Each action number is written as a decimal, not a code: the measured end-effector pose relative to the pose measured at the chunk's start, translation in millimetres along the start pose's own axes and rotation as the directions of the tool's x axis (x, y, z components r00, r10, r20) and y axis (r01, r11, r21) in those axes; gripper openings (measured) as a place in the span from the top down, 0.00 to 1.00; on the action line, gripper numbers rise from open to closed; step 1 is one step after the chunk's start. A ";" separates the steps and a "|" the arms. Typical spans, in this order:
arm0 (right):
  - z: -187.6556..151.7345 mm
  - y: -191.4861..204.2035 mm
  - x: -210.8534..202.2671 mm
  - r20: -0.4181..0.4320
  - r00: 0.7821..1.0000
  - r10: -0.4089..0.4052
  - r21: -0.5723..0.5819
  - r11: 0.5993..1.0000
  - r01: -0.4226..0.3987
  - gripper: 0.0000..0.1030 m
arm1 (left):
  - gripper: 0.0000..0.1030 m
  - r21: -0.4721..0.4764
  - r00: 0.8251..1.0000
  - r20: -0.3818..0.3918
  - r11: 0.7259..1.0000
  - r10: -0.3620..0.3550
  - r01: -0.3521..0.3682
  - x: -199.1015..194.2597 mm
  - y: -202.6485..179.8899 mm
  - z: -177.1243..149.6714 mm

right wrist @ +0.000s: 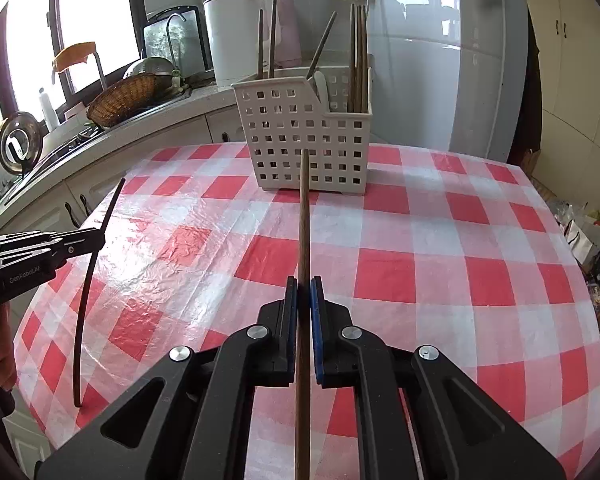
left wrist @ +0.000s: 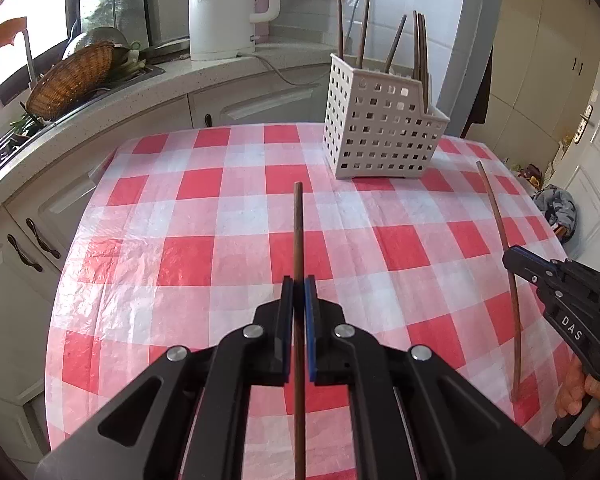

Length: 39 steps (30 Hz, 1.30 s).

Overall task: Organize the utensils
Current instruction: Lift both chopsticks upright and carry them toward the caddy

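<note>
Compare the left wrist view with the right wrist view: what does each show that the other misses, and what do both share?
Only the left wrist view shows the door with a brass handle at far right. Only the right wrist view shows the round glass pot lid standing at far left. Both share the white perforated plastic utensil basket holding chopsticks, the red-and-white checked tablecloth, the white electric kettle, and each gripper shut on a brown chopstick: left gripper, right gripper.

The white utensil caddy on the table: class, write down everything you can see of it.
The white utensil caddy is a perforated plastic box with square holes, one wall rising higher than the rest. It stands upright on the red-and-white checked tablecloth near the table's far edge. About seven brown chopsticks stand inside, some leaning, several bunched at one end. Neither pair of tongs touches it.
</note>
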State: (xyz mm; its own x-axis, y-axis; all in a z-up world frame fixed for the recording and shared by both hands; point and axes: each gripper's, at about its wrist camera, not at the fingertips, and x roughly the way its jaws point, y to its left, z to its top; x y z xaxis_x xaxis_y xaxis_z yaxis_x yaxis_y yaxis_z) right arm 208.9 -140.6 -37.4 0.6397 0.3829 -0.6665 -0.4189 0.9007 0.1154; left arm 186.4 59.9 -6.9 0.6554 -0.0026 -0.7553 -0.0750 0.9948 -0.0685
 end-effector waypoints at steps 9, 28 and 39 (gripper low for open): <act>9.0 10.9 -19.6 0.011 1.000 -0.002 -0.007 1.000 0.002 0.92 | 0.95 -0.030 0.995 0.076 0.997 -0.070 0.072 -26.3 14.6 -4.0; 29.2 7.1 -44.9 0.049 0.999 0.020 0.015 1.000 -0.021 0.92 | 0.95 0.025 0.974 0.177 0.990 -0.144 0.141 -56.7 -0.9 25.0; 53.0 -13.5 -52.2 0.083 0.997 0.006 0.023 1.000 -0.008 0.92 | 0.95 0.061 0.971 0.184 0.987 -0.156 0.147 -59.7 -16.1 51.4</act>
State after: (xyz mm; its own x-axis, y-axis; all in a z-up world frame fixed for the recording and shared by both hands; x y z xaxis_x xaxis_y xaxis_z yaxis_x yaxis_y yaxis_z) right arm 215.3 -161.9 34.8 0.6885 0.4043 -0.6021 -0.4093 0.9020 0.1376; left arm 187.1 49.2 72.8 0.7858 -0.1391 -0.6026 0.0683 0.9879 -0.1391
